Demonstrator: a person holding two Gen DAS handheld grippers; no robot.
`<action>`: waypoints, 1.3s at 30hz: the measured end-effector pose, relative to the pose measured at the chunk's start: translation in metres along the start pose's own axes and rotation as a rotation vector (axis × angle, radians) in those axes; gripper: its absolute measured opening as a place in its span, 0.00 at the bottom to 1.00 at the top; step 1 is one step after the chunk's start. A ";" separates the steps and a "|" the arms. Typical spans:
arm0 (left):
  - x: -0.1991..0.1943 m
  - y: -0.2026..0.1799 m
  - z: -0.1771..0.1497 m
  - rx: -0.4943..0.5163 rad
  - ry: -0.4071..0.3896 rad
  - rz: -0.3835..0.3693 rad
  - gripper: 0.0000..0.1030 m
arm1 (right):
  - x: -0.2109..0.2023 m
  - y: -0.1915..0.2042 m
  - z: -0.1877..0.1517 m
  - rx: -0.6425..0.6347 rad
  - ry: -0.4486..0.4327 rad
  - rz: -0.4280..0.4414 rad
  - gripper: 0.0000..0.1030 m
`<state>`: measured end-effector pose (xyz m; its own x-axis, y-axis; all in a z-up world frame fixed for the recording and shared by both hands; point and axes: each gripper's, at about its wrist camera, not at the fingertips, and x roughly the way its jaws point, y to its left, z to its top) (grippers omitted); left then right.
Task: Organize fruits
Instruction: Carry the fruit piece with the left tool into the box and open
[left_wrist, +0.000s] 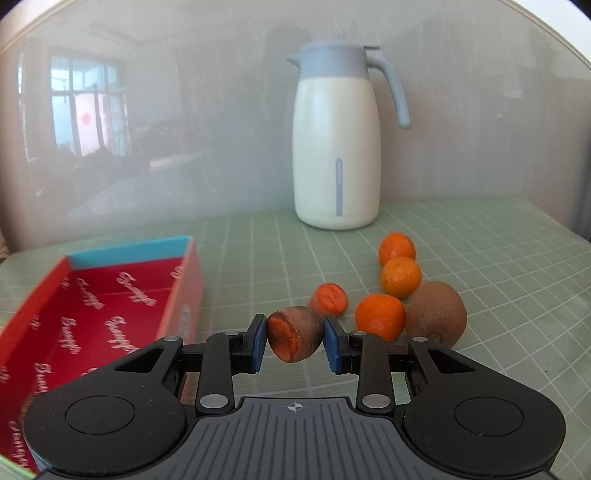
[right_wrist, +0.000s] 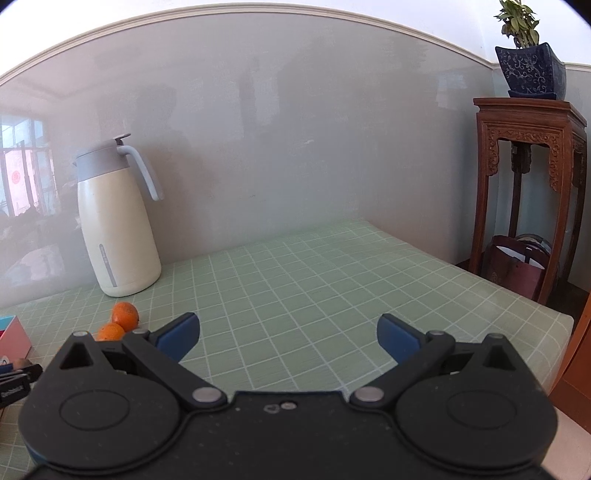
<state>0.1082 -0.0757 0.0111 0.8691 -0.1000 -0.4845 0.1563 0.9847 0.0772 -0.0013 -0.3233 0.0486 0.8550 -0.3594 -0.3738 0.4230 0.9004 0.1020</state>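
Observation:
My left gripper (left_wrist: 294, 338) is shut on a carrot chunk (left_wrist: 294, 334) with a cut orange face, held just above the green checked table. A second carrot piece (left_wrist: 328, 298) lies just beyond it. To the right lie three mandarins (left_wrist: 380, 315) (left_wrist: 400, 277) (left_wrist: 397, 248) and a brown kiwi (left_wrist: 436, 313). An open red box (left_wrist: 107, 306) with white lettering stands to the left. My right gripper (right_wrist: 288, 338) is open and empty over bare table; two mandarins (right_wrist: 125, 314) (right_wrist: 110, 332) show at its left.
A cream thermos jug with a grey lid (left_wrist: 336, 140) stands at the back by the wall, also in the right wrist view (right_wrist: 116, 218). A carved wooden stand (right_wrist: 528, 192) with a potted plant (right_wrist: 530, 66) stands beyond the table's right edge.

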 end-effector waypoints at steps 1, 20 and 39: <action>-0.004 0.004 0.001 -0.004 -0.010 0.006 0.32 | 0.000 0.002 0.000 -0.003 0.001 0.004 1.00; -0.026 0.118 -0.004 -0.153 -0.038 0.247 0.32 | 0.004 0.070 -0.007 -0.097 0.018 0.106 1.00; -0.005 0.173 -0.025 -0.261 0.077 0.303 0.33 | 0.000 0.115 -0.015 -0.145 0.033 0.184 1.00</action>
<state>0.1192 0.0988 0.0048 0.8181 0.2016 -0.5386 -0.2345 0.9721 0.0076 0.0434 -0.2158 0.0464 0.9024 -0.1803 -0.3913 0.2117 0.9766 0.0382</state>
